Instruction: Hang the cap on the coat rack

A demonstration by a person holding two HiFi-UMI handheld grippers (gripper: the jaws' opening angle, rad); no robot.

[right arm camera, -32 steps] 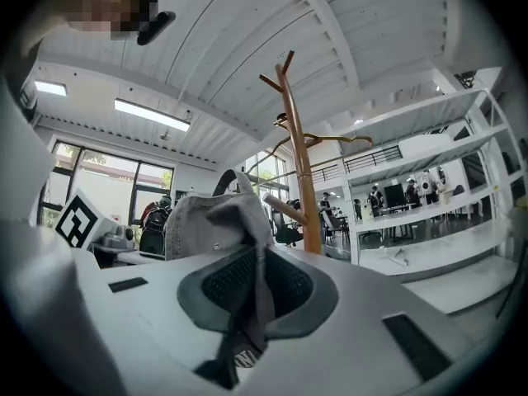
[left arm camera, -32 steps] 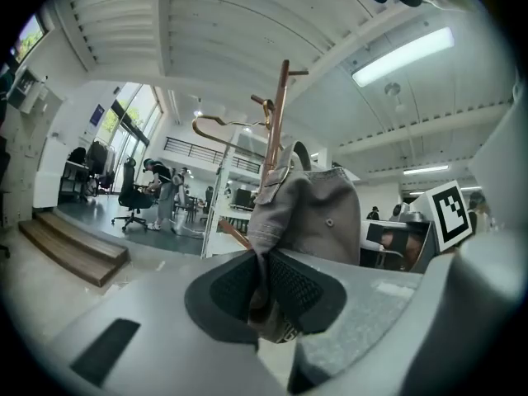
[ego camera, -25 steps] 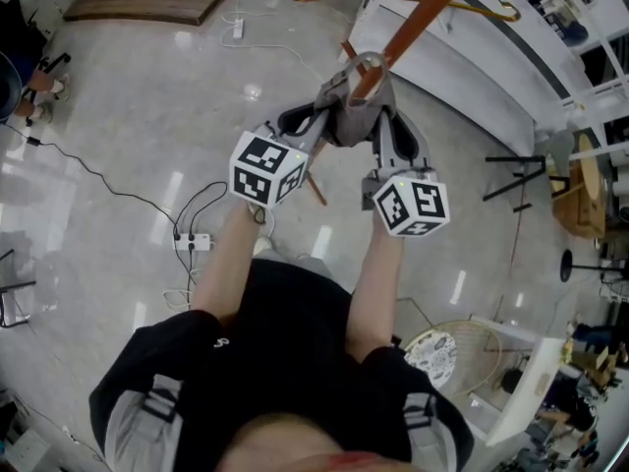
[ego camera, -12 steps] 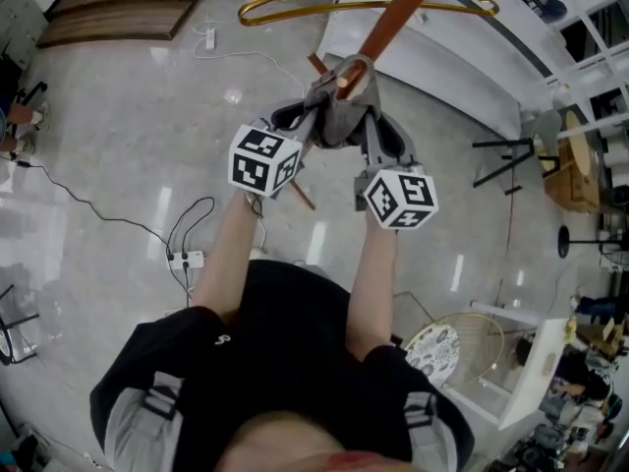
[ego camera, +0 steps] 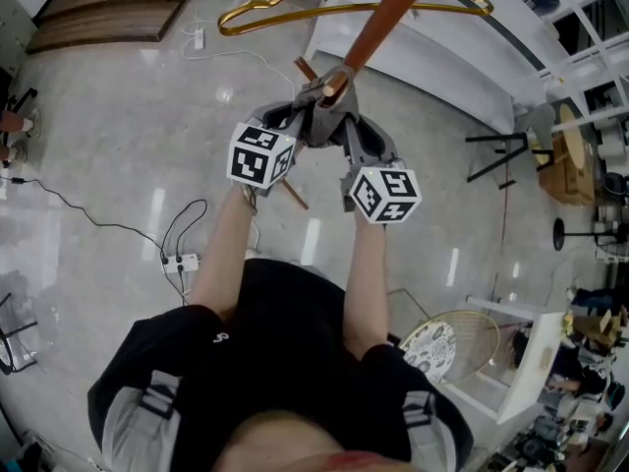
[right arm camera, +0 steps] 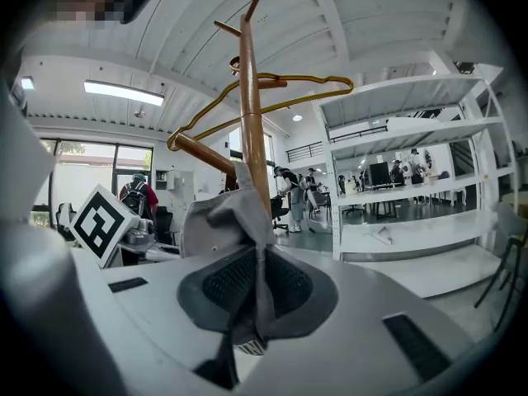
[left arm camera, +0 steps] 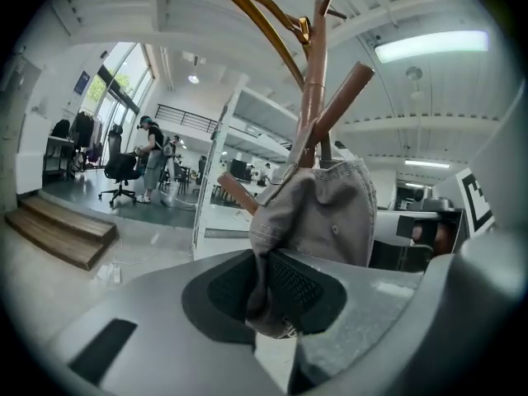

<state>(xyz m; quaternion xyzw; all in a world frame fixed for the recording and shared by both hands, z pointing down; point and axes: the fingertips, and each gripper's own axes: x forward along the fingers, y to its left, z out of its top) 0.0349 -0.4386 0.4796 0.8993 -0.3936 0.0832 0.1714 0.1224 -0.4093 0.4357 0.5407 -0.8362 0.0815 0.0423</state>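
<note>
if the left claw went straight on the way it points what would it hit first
The left claw grips the cap; beyond it, probably the coat rack trunk just behind, though depth is unclear.

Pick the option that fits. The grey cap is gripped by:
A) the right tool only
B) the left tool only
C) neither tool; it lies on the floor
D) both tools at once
D: the cap has its fabric pinched in the left tool and also in the right tool, as each tool's own view shows.
</note>
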